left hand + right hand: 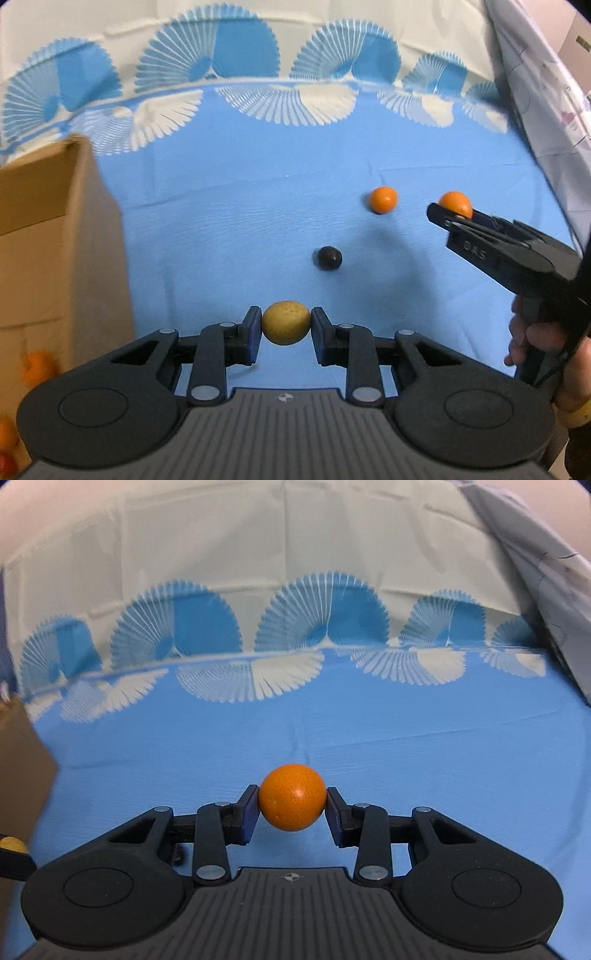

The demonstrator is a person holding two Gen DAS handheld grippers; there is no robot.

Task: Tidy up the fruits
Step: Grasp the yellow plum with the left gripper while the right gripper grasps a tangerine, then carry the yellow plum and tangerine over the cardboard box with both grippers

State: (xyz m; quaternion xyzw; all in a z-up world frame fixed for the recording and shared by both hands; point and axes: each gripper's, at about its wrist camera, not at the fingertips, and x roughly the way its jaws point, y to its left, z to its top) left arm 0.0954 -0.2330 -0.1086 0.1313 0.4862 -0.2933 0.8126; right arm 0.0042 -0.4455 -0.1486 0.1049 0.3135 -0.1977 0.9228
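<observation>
Pinching a round yellowish fruit [286, 323] between its two pads, the left gripper [285, 328] has its fingers closed in only as far as the fruit's width, and the fruit sits above the blue cloth [240, 229]. Its skin is dull yellow-green with faint brown speckles, and it is so nearly a ball that no long axis or pointing end can be told. The right gripper [292, 805] clamps an orange [292, 797] the same way, pads touching its left and right sides; the orange is bright, glossy, finely pitted and equally round, with no stem end visible. In the left wrist view this same orange [456, 203] shows at the tip of the right gripper [448, 218], well to the right. A second orange [383, 199] lies on the cloth just beside it, and a small dark round fruit [329, 258] lies apart, nearer the left gripper. A cardboard box [55, 240] stands at the left.
</observation>
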